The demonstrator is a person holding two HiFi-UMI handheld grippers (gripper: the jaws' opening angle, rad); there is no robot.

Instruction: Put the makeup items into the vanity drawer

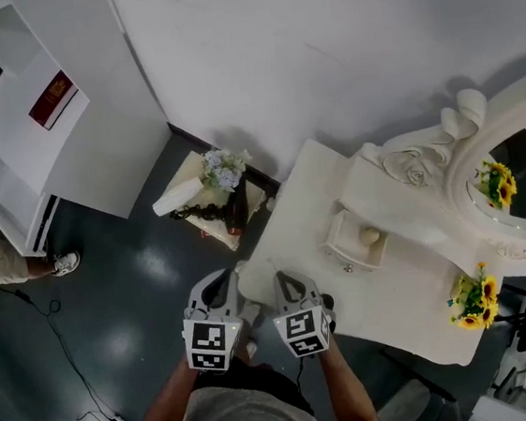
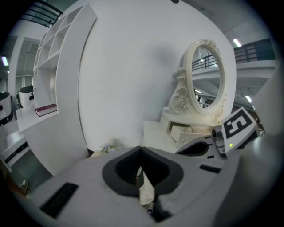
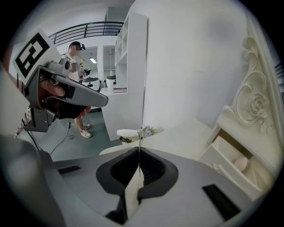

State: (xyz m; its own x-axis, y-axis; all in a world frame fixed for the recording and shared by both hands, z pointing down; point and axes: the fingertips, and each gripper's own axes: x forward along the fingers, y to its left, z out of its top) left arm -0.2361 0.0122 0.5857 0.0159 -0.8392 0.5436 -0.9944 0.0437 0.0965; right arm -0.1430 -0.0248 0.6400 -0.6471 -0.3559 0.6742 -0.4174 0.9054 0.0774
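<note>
The cream vanity [image 1: 387, 304] stands at the right, and its small drawer [image 1: 353, 242] is pulled out with a round pale item [image 1: 369, 236] inside. Both grippers hover side by side at the vanity's near left corner. My left gripper [image 1: 224, 283] has its jaws together [image 2: 141, 153]. My right gripper [image 1: 284, 283] also has its jaws pressed together [image 3: 139, 153]. A pale cream sliver shows in the gap behind each pair of fingertips. I cannot tell whether it is a held thing or the tabletop below. The right gripper view shows the open drawer [image 3: 230, 162] ahead at the right.
An oval mirror [image 1: 523, 175] in a carved frame tops the vanity, with sunflowers [image 1: 476, 298] at its near right. A low side table with flowers [image 1: 214, 196] stands left of the vanity. A white shelf unit [image 1: 54, 115] and a person's shoe [image 1: 64, 264] are further left.
</note>
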